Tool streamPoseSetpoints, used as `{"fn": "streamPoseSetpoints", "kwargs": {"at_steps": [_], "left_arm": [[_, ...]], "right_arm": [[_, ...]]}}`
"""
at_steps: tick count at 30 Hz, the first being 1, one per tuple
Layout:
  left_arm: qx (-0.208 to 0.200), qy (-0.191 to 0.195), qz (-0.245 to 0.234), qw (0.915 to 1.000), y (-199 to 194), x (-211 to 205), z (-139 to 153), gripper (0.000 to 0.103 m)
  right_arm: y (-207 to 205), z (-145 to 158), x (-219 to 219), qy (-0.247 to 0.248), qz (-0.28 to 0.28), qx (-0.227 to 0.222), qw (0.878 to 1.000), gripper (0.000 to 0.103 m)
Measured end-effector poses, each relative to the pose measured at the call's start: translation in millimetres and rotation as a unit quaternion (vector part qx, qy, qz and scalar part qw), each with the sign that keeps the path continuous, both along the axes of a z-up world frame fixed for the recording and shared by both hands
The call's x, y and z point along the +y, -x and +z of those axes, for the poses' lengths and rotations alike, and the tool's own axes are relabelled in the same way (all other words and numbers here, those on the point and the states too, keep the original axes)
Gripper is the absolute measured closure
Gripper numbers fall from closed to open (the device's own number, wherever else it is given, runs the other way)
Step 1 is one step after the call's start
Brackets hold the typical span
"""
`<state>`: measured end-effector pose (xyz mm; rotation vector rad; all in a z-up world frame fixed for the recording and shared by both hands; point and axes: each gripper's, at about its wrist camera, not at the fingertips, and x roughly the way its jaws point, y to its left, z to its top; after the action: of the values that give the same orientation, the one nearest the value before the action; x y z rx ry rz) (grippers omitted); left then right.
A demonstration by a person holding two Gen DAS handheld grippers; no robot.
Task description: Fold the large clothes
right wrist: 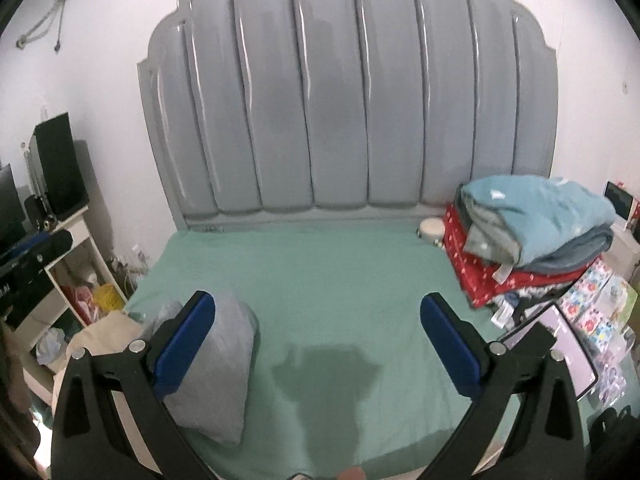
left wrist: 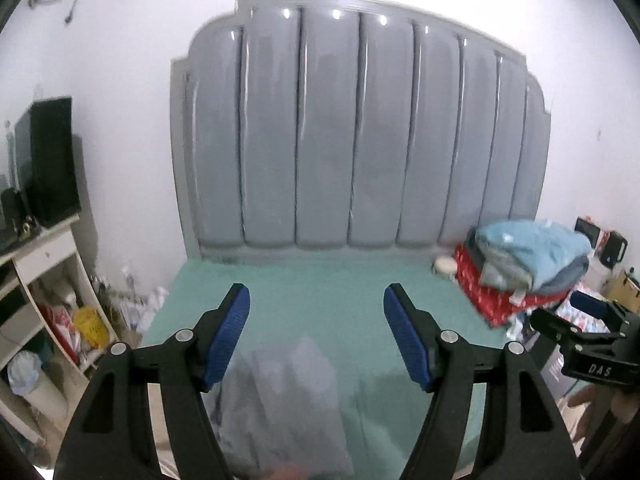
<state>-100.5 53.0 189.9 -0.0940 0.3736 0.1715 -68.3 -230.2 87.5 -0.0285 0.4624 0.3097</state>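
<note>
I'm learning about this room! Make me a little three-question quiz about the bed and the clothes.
1. True or false: the left gripper is holding the grey garment.
2. What sits on top of the pile in the far right corner of the bed? A) a blue blanket B) a pillow C) a hat
3. What colour is the bed sheet?

Key: 1 false, both grippers' jaws stand open and empty; 2 A; 3 green.

Left claw (left wrist: 317, 308) agape above grey garment (left wrist: 280, 404)
</note>
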Motion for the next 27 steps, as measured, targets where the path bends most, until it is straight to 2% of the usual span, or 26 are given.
{"fn": "streamPoseSetpoints", "kwargs": {"at_steps": [4,12,17,20,23,27], "left_arm": [[-0.041,-0.018,0.010,0.9989,13,-6,17,0.030],[-0.070,-0.011,-0.022,0.9973,24,-9,31,0.030],[-0.107,-0.030,-0.021,0.9936,37,-13,39,0.030],[-0.122,-0.037,-0.025,0.9915,45,-14,41,0.030],[-0.122,-0.053,-0.017,0.9910,45,-14,37,0.030],[-0.119,-0.040,-0.018,0.9919,45,-5,34,0.030]], "right_arm": [[10,16,-1,-0.005,-0.010,-0.032,0.999,0.001],[38,48,-2,-0.026,-0.012,-0.105,0.994,0.001],[50,58,-4,-0.040,-0.009,-0.148,0.988,0.001],[51,63,-2,-0.036,-0.008,-0.155,0.987,0.001],[52,68,1,-0.041,-0.010,-0.148,0.988,0.001],[47,66,5,-0.037,0.002,-0.133,0.990,0.001]]}}
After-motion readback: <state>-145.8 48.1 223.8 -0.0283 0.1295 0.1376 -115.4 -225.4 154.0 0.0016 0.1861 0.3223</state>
